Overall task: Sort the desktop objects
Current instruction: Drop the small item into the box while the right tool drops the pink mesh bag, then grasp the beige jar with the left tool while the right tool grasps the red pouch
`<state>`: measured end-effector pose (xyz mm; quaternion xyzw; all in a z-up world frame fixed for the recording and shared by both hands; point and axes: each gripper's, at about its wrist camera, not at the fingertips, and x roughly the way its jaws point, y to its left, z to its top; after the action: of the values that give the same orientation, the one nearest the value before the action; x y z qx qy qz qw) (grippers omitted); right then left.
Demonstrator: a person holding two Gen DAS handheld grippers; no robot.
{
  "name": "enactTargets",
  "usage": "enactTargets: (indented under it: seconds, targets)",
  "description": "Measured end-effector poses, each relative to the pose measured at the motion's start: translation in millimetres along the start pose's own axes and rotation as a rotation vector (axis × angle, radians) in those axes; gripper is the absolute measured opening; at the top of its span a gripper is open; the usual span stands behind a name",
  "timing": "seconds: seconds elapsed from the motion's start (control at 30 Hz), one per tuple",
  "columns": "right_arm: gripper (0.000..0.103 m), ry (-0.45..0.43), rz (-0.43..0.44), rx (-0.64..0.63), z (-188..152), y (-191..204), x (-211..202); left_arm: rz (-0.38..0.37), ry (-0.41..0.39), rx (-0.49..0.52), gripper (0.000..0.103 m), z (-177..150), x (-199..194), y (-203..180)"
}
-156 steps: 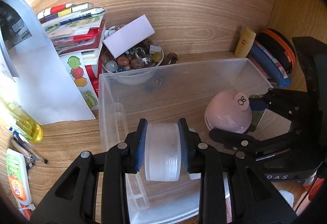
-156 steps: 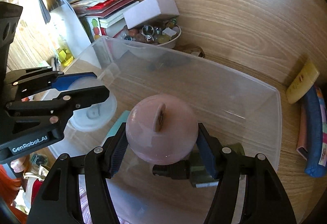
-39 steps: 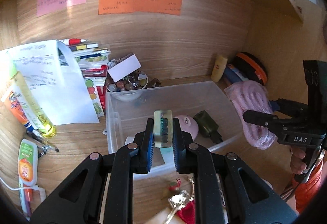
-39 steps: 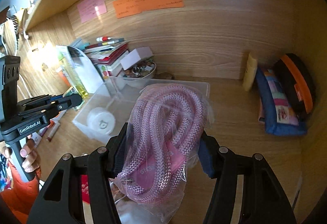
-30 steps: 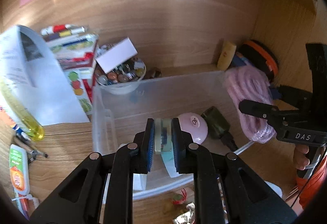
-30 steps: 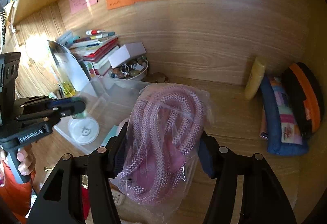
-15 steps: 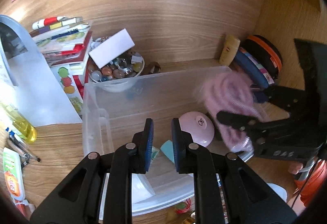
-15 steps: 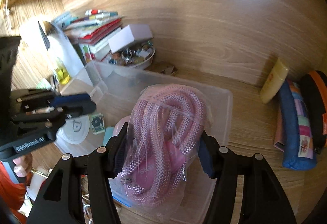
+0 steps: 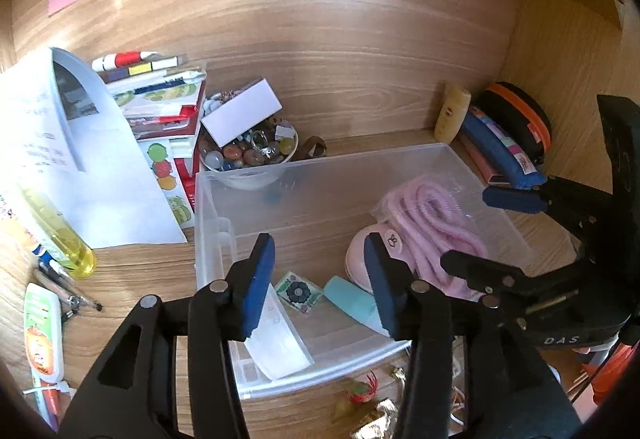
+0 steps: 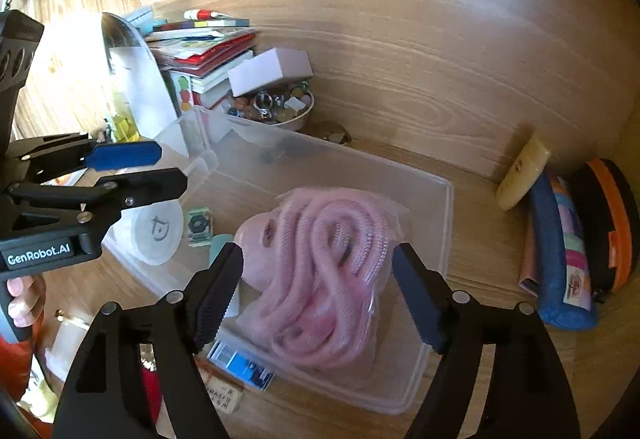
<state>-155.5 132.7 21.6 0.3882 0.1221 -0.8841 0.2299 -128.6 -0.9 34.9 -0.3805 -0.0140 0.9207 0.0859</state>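
Observation:
A clear plastic bin [image 9: 224,199] [image 10: 436,195] stands on the wooden desk. In it lie a bagged pink rope [image 9: 436,227] [image 10: 332,267] on a pink ball [image 9: 356,259], a small flower-patterned block [image 9: 298,293] [image 10: 199,225], a teal piece [image 9: 352,303] and a white lid [image 9: 280,339] [image 10: 158,235]. My left gripper [image 9: 318,283] is open and empty above the bin's near side. My right gripper [image 10: 318,295] is open around the rope bag without touching it.
A bowl of beads [image 9: 252,155] with a white box, stacked books [image 9: 160,103] and a paper sheet [image 9: 80,175] stand behind left of the bin. A yellow bottle [image 9: 60,239], pens and a tube lie left. Pouches [image 10: 576,239] and a beige bottle [image 10: 520,175] lie right. Trinkets [image 9: 368,399] lie before the bin.
My left gripper let go of the small block, which now lies in the bin, and opened wide. My right gripper opened and the rope bag now rests in the bin on the pink ball.

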Motion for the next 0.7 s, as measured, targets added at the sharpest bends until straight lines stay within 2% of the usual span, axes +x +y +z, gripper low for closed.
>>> enactTargets:
  seconds: [0.1,0.17,0.3,0.7]
  targets:
    - [0.080,-0.002,-0.003,0.002,-5,3,-9,-0.001,-0.010,0.005,0.061,-3,-9,-1]
    - [0.080,-0.002,-0.004,0.003,-9,5,-14,0.008,-0.020,0.013,0.062,-6,-17,-4]
    - [0.080,0.002,0.007,0.025,-18,6,-27,0.019,-0.032,0.021,0.072,-15,-33,-6]
    - [0.081,0.006,0.087,0.037,-55,29,-64,0.067,0.009,0.026,0.076,-69,-72,2]
